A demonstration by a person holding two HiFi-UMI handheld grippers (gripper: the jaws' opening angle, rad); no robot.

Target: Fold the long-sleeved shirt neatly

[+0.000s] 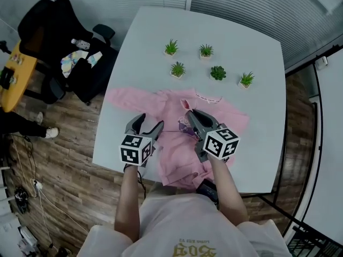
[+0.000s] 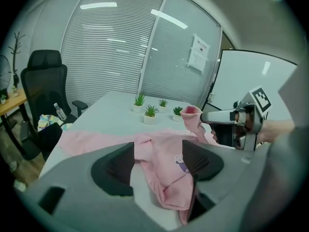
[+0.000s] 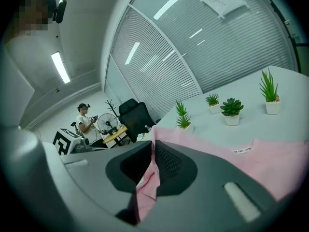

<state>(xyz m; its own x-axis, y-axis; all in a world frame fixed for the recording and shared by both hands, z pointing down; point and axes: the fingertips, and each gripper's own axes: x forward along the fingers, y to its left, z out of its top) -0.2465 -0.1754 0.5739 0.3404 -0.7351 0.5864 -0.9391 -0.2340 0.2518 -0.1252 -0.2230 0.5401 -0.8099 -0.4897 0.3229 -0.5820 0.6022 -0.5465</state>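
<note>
Pink shirt (image 1: 171, 103) is lying rumpled on the tabletop (image 1: 257, 63). Right gripper (image 1: 189, 113) is pinching a sleeve cuff (image 2: 191, 113) with its jaws pressed together. Left gripper (image 1: 149, 121) is hovering over the shirt, jaws spread and empty. Risk: the thin pinch slipping, so the sleeve is dropping crooked and bunching the fold.

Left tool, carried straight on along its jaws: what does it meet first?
Probably the pink shirt on the table: its fabric lies right ahead, between the left tool's open jaws. The right tool, pinching part of that shirt, looks off that line, though depth is unclear.
</note>
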